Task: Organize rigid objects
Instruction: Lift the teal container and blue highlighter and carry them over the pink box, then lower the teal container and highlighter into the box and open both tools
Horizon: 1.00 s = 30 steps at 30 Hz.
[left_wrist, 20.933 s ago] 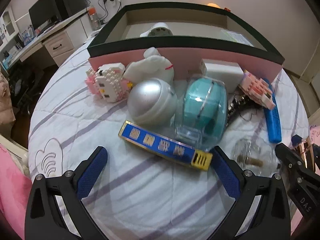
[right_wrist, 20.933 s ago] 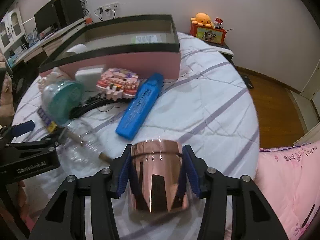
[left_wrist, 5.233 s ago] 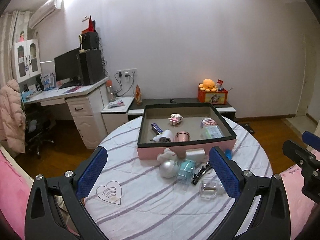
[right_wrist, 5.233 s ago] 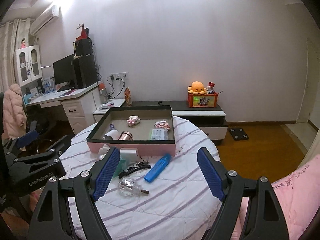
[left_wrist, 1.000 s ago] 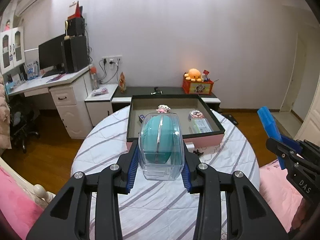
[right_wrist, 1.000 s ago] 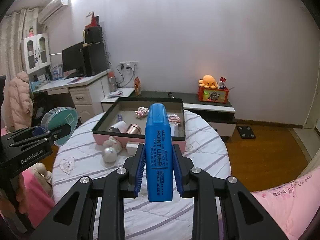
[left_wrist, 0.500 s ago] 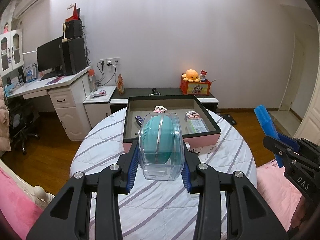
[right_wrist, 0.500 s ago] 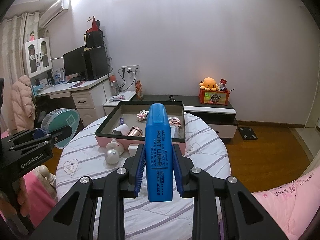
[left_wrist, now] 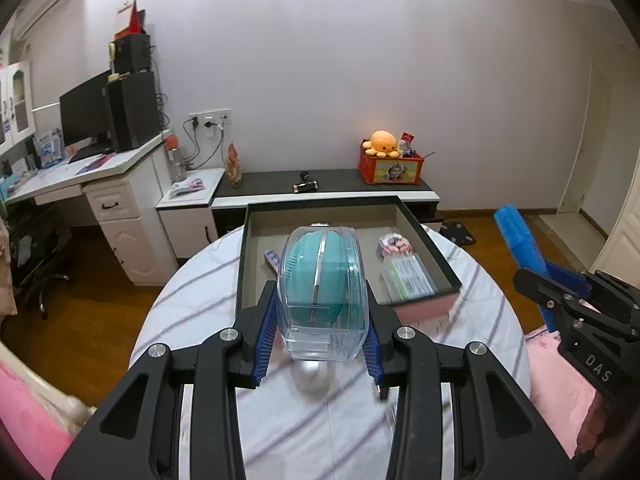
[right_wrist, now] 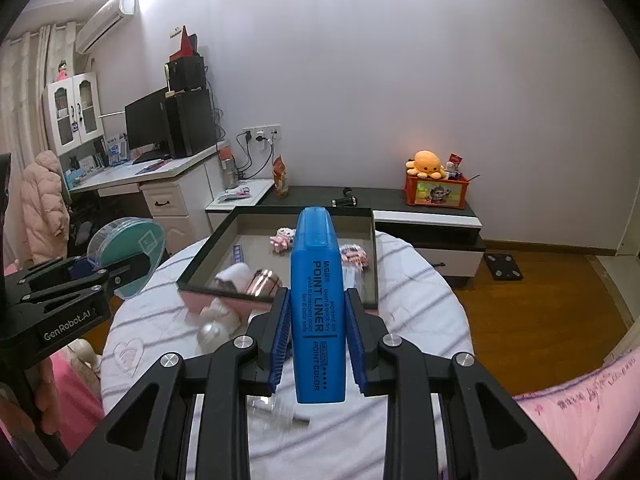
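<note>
My left gripper [left_wrist: 321,334] is shut on a clear plastic case with a teal round brush inside [left_wrist: 322,290], held above the round table. The same case [right_wrist: 128,246] shows at the left of the right wrist view. My right gripper [right_wrist: 318,342] is shut on a blue highlighter marked POINT LINER [right_wrist: 318,300], standing upright between the blue pads; its tip [left_wrist: 516,232] also appears at the right of the left wrist view. Behind both lies the pink box with a dark rim [left_wrist: 434,256] [right_wrist: 208,252], holding a copper cup [right_wrist: 262,282], a pink block figure [right_wrist: 282,240] and a clear packet [left_wrist: 406,274].
On the striped tablecloth [left_wrist: 312,432] in front of the box lie a silver ball [left_wrist: 312,374] [right_wrist: 210,334], a white figure [right_wrist: 218,308] and a clear bottle [right_wrist: 274,418]. A desk with a monitor [left_wrist: 86,120] is far left; a low cabinet [left_wrist: 328,190] stands behind the table.
Both grippers have moved forward towards the table and box with their objects still held; the box and table now look larger and closer in both views.
</note>
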Each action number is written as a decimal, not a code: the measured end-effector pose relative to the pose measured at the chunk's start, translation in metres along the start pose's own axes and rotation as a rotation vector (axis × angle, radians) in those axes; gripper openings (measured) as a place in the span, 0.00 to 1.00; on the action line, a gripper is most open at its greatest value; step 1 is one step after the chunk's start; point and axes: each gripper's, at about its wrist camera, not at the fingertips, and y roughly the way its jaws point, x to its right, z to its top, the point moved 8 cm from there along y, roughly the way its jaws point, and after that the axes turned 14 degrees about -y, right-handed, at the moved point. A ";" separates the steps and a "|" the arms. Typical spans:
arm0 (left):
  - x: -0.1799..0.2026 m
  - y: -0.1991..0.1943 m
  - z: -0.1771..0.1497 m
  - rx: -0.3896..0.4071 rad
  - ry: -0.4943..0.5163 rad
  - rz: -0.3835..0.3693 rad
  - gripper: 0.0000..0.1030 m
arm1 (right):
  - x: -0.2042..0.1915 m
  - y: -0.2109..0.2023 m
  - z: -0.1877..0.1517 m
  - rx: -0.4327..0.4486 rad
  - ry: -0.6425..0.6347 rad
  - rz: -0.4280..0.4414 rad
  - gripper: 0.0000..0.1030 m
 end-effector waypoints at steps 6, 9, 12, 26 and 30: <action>0.004 0.066 0.031 -0.075 0.023 0.000 0.37 | 0.016 0.066 0.029 -0.049 -0.003 0.010 0.26; 0.002 0.100 0.040 -0.126 0.027 0.007 0.37 | 0.018 0.102 0.038 -0.083 -0.012 0.033 0.26; -0.001 0.140 0.041 -0.188 0.042 0.018 0.37 | 0.015 0.140 0.041 -0.128 -0.025 0.076 0.26; -0.023 0.199 0.046 -0.248 0.016 0.095 0.67 | 0.016 0.209 0.025 -0.239 -0.018 0.124 0.61; -0.024 0.191 0.051 -0.209 0.025 0.081 0.83 | 0.017 0.202 0.031 -0.213 -0.022 0.090 0.81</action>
